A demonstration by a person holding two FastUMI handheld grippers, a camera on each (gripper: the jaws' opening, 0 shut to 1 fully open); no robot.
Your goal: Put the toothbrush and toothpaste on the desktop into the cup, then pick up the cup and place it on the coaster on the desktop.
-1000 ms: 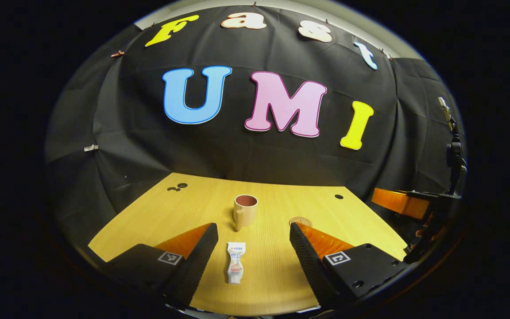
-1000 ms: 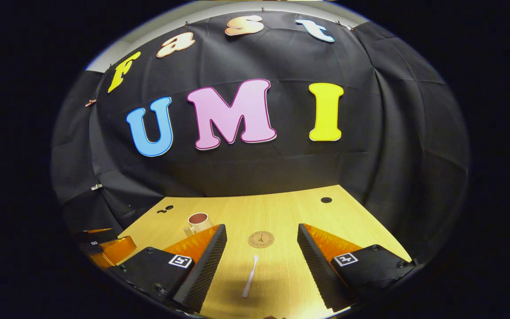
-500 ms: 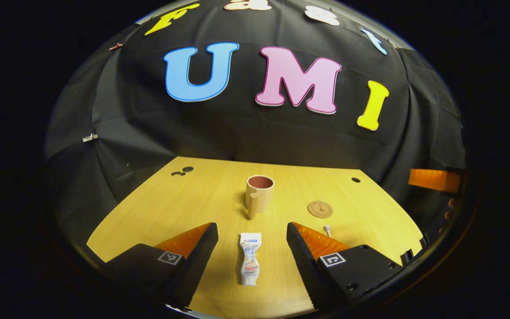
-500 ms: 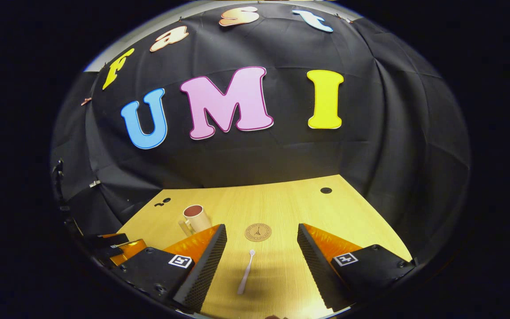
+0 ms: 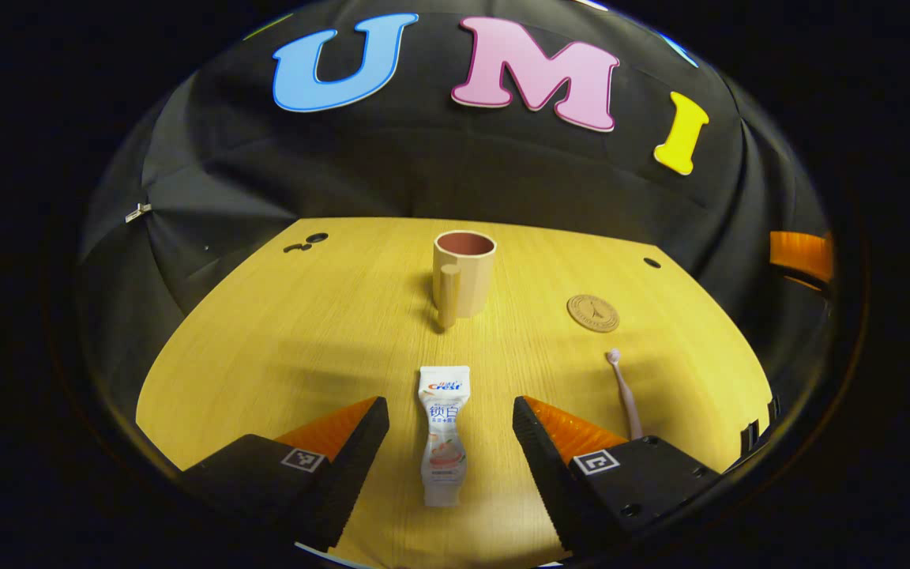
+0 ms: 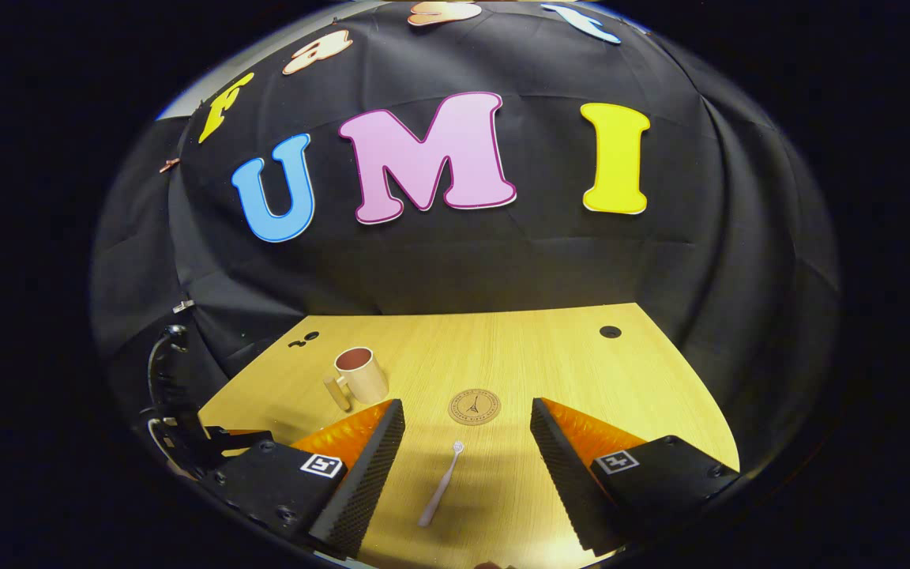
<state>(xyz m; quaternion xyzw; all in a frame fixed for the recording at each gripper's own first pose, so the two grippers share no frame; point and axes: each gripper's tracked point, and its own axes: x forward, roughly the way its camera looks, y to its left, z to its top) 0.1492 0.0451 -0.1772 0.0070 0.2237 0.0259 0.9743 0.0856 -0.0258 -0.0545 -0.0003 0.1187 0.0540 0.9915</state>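
Black cloth walls close in behind a pale wooden desktop (image 5: 281, 340), and every item sits out on it in plain sight.

Left gripper view first, running left to right. Two small dark holes (image 5: 306, 241) sit near the far left corner. Down at the bottom, the left gripper (image 5: 447, 442) is spread wide, jaws released, gripping nothing. Right between its fingers lies the toothpaste tube (image 5: 442, 433), flat on the wood, lengthwise along the fingers, touching neither one. Beyond it stands the beige cup (image 5: 464, 273), upright, reddish inside, handle turned toward the camera. To the right of the cup, well apart from it, lies the round brown coaster (image 5: 593, 313). Just nearer than the coaster is the toothbrush (image 5: 623, 390), head pointing toward the coaster, its handle running down behind the gripper's right finger. A single dark hole (image 5: 652, 262) marks the far right of the desk.

Now the right gripper view. At far left, dark rig hardware (image 6: 178, 427) beside the desk edge. Then the cup (image 6: 360, 375), upright, off to the left beyond the finger. The right gripper (image 6: 467, 466) is also wide open and empty-handed. The toothbrush (image 6: 441, 484) lies between its fingers, touching neither, with the coaster (image 6: 475, 406) just past the brush head.
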